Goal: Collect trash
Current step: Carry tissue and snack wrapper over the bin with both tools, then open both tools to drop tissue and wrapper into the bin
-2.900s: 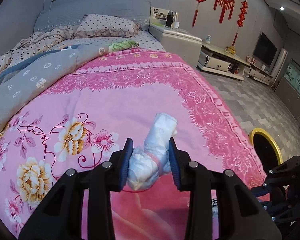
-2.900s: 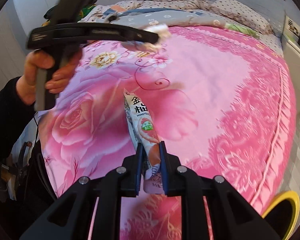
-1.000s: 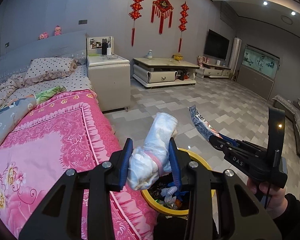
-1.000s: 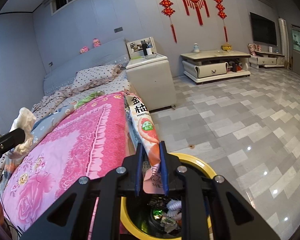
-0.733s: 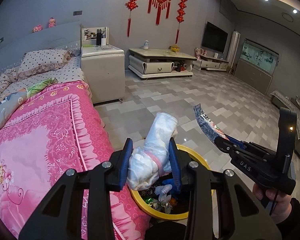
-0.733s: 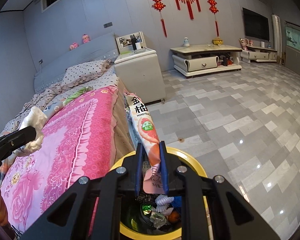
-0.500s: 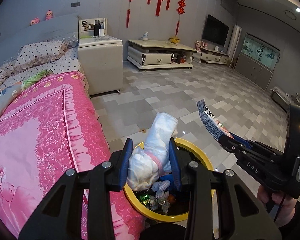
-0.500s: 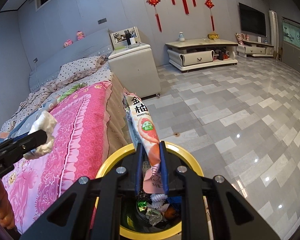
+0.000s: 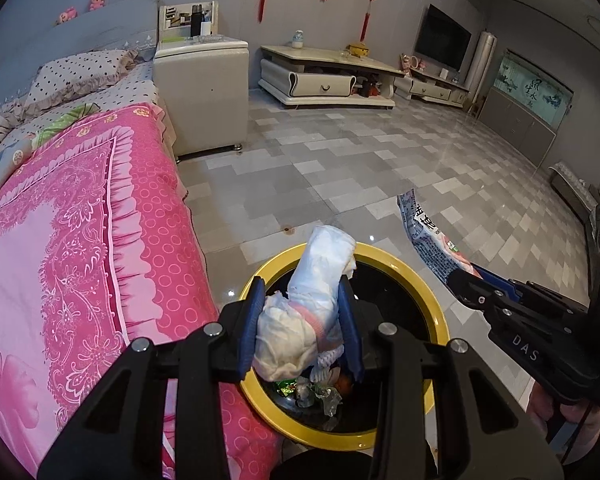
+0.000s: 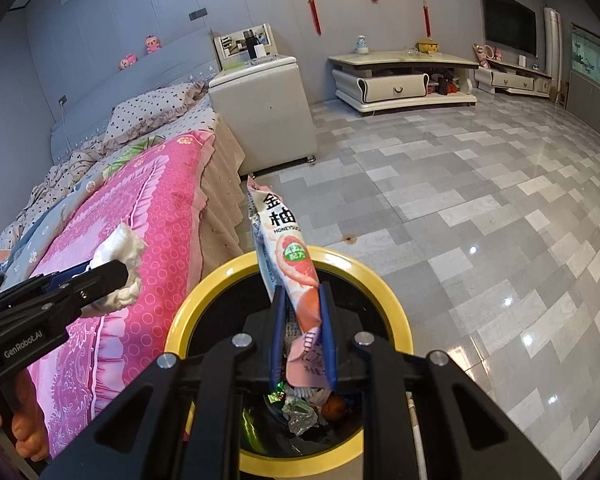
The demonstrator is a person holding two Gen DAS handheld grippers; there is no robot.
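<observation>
Pink floral bedspread (image 9: pixel 72 240) covers the bed at the left, its edge just beside the yellow-rimmed trash bin (image 9: pixel 440 320) on the grey tiled floor (image 9: pixel 340 160). The left gripper (image 9: pixel 302 322) is clamped on a crumpled white tissue wad (image 9: pixel 312 300), held above the bin's opening. To the right, the right gripper (image 10: pixel 302 334) pinches a pink snack wrapper (image 10: pixel 290 256) upright over the same bin, where other litter (image 10: pixel 304 412) lies.

Super glossy tiled floor (image 10: pixel 480 216), soft pink cloth bedspread (image 9: pixel 60 240), crumpled white tissue wad (image 9: pixel 312 300), shiny plastic snack wrapper (image 10: pixel 290 256) (printed), matt black tongs (image 9: pixel 302 320).
</observation>
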